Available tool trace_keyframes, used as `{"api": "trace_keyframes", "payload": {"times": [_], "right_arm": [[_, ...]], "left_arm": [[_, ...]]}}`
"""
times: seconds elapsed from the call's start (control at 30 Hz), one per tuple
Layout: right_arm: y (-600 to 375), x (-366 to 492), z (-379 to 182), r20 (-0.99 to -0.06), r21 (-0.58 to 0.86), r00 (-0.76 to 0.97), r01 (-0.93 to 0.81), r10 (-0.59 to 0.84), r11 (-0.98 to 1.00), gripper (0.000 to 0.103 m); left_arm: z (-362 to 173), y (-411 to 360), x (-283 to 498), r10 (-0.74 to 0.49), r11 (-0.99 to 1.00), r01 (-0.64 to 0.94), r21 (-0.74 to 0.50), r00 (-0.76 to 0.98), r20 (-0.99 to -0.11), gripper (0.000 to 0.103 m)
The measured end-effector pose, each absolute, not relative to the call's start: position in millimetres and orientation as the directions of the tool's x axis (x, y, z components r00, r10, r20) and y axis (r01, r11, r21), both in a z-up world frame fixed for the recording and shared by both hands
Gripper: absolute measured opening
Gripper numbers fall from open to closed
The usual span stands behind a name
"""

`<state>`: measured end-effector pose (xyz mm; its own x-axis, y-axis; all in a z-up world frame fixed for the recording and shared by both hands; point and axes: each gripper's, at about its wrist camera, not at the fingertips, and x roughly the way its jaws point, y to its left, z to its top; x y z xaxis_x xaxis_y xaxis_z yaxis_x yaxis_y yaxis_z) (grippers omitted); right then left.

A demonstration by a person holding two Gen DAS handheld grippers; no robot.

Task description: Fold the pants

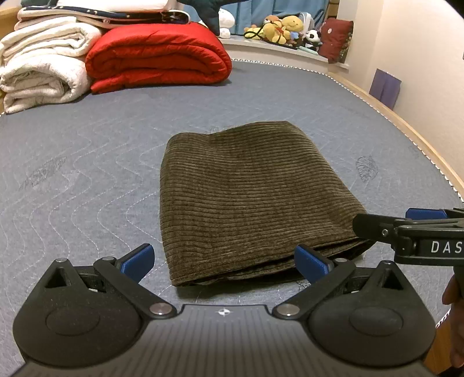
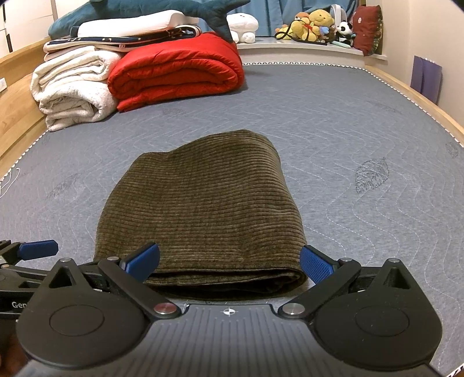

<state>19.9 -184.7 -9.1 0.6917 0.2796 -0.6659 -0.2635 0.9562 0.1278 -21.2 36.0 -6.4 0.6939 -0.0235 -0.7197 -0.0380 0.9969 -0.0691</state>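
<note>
At the far left of the grey quilted mattress (image 2: pixel 333 121), a roll of white blankets (image 2: pixel 72 87) sits against the wooden bed frame (image 2: pixel 17 72), topped with a star-patterned navy cloth and a white pillow, a blue plush shark (image 2: pixel 162 8) lying over the pile; just beside it on the right is a folded red quilt (image 2: pixel 179 69). The left claw (image 1: pixel 223 259) hovers low at the near edge of the bed, its blue-padded fingers spread wide apart and gripping nothing, the right-hand pad just beside the near edge of the pants (image 1: pixel 255 197). These lie in the middle of the mattress, folded into a compact, thick rectangle whose long axis runs away from the cameras toward the far end of the bed; the rounded fold faces away, while the stacked open layers face the claws. The fabric is olive-brown corduroy, its ribs running crosswise to the long axis, and the top face is smooth apart from a slight dip at the far-left corner. The right claw (image 2: pixel 229 262) is likewise spread apart and empty, its fingers flanking the near end of the bundle, one pad in front of each near corner. Beyond the bed, on a window ledge to the right, a cluster of stuffed toys (image 2: pixel 316 26) sits next to a dark red cushion (image 2: pixel 368 29).
</note>
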Motion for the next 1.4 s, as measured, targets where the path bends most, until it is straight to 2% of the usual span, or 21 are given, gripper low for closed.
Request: {"api": "trace_keyframes", "payload": {"times": [1.4], "right_arm": [[-184.5,19.8,-9.5,-0.665,0.127,0.692,-0.265,0.280,0.956,0.102]], "left_arm": [[-4.5,36.0,-20.9,-0.034,0.998,-0.019,-0.067,0.702,-0.712,0.103]]}}
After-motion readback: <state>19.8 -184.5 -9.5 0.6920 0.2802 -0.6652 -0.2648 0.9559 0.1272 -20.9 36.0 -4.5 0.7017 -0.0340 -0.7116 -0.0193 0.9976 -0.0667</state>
